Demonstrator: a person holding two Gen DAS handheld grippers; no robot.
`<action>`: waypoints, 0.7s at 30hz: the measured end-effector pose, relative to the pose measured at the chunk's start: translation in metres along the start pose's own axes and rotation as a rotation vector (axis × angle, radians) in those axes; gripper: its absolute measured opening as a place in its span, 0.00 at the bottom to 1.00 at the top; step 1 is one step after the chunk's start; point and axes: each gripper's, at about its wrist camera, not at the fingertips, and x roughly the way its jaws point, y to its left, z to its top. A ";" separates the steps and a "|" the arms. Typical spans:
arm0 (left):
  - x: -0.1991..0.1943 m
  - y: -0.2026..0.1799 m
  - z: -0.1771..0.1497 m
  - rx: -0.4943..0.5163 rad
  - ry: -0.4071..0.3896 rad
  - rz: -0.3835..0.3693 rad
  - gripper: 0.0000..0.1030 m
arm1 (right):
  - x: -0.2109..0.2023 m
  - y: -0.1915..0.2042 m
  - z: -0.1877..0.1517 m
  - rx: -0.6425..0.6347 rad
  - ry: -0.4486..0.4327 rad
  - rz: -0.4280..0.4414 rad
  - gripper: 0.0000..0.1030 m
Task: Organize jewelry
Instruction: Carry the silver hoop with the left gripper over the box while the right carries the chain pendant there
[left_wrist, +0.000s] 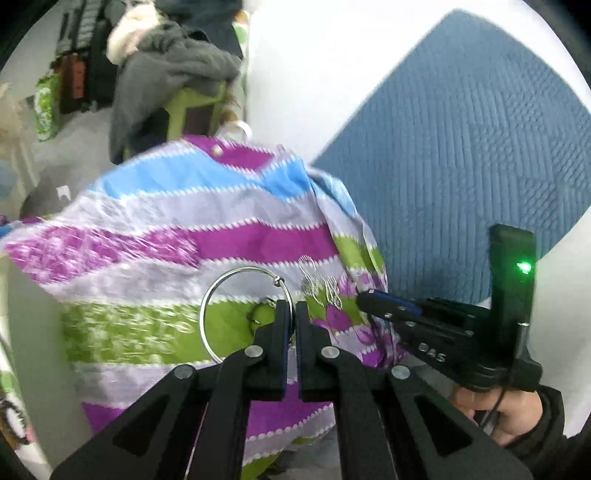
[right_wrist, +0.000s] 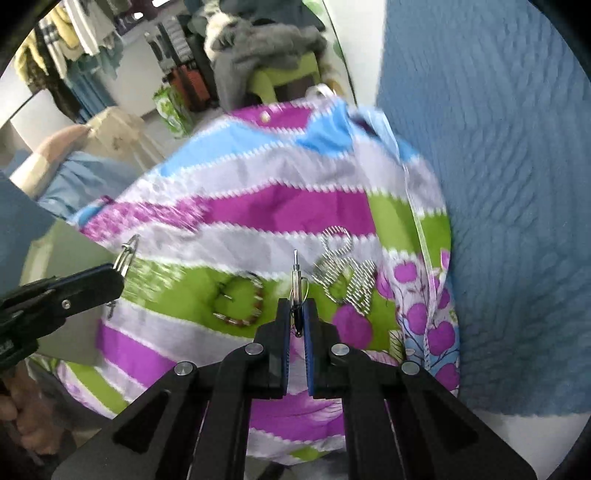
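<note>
Over the striped purple, green and blue cloth bag (left_wrist: 207, 236) — your left gripper (left_wrist: 290, 314) clamps the large silver hoop (left_wrist: 243, 314), your right gripper (right_wrist: 297, 314) a thin silver ring (right_wrist: 297, 286), a silver chain (right_wrist: 343, 273) lying on it.

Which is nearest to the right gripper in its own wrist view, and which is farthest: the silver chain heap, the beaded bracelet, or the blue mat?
1. Silver chain heap, just right of the right gripper.
2. Beaded bracelet, to the left; nearly equal to the chain.
3. Blue mat, far right.
</note>
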 end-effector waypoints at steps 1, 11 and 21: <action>-0.011 0.002 0.003 -0.003 -0.016 0.011 0.01 | -0.009 0.007 0.004 -0.011 -0.018 0.001 0.04; -0.113 0.037 0.016 -0.058 -0.138 0.096 0.01 | -0.072 0.089 0.036 -0.130 -0.149 0.043 0.04; -0.199 0.094 0.008 -0.098 -0.220 0.253 0.01 | -0.084 0.207 0.057 -0.247 -0.208 0.179 0.04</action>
